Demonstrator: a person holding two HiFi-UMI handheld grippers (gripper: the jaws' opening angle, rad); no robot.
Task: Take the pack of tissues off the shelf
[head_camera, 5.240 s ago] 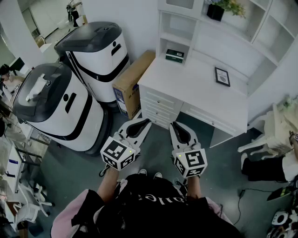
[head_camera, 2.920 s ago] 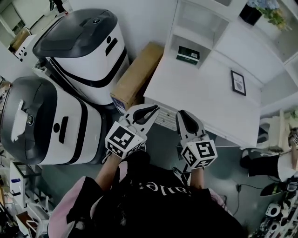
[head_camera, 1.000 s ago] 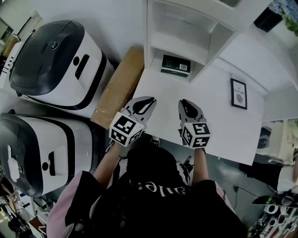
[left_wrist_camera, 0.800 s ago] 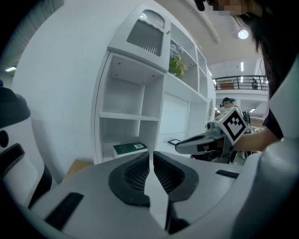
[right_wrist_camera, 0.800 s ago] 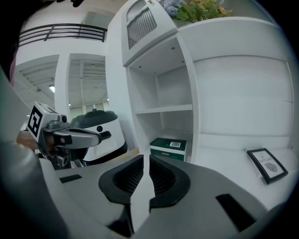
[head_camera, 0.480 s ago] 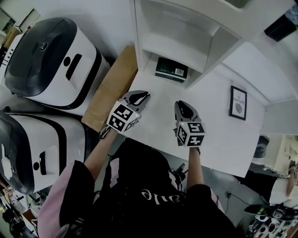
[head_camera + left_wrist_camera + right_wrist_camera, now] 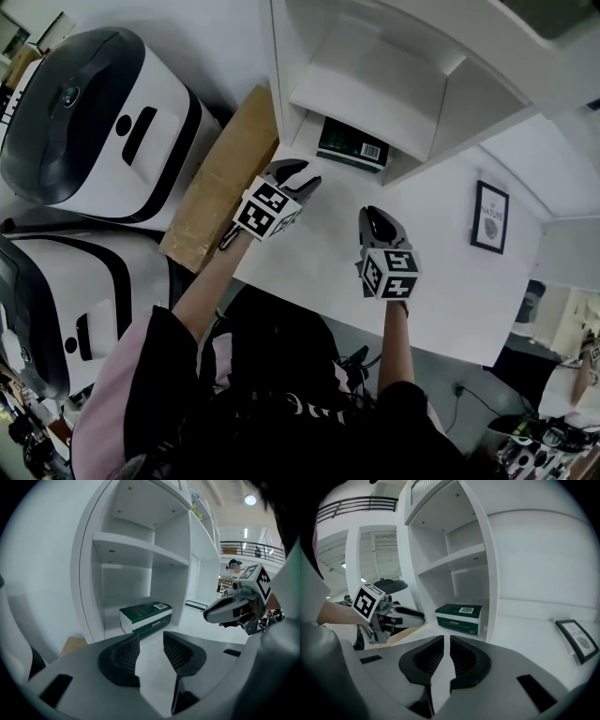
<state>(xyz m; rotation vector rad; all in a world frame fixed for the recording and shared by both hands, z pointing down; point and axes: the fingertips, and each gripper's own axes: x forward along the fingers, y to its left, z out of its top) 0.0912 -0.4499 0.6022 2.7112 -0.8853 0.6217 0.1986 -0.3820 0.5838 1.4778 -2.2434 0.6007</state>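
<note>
One tissue pack (image 7: 352,145) lies flat, lengthwise across the shelf (image 7: 278,66); left claw (image 7: 305,176) just spreading, empty; right claw (image 7: 379,218) closed.

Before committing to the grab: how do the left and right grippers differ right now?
The left grey gripper has jaws apart, just opened, nothing between them; the right grey gripper is shut. The left sits nearer the dark green tissue pack than the right. Both are empty.
</note>
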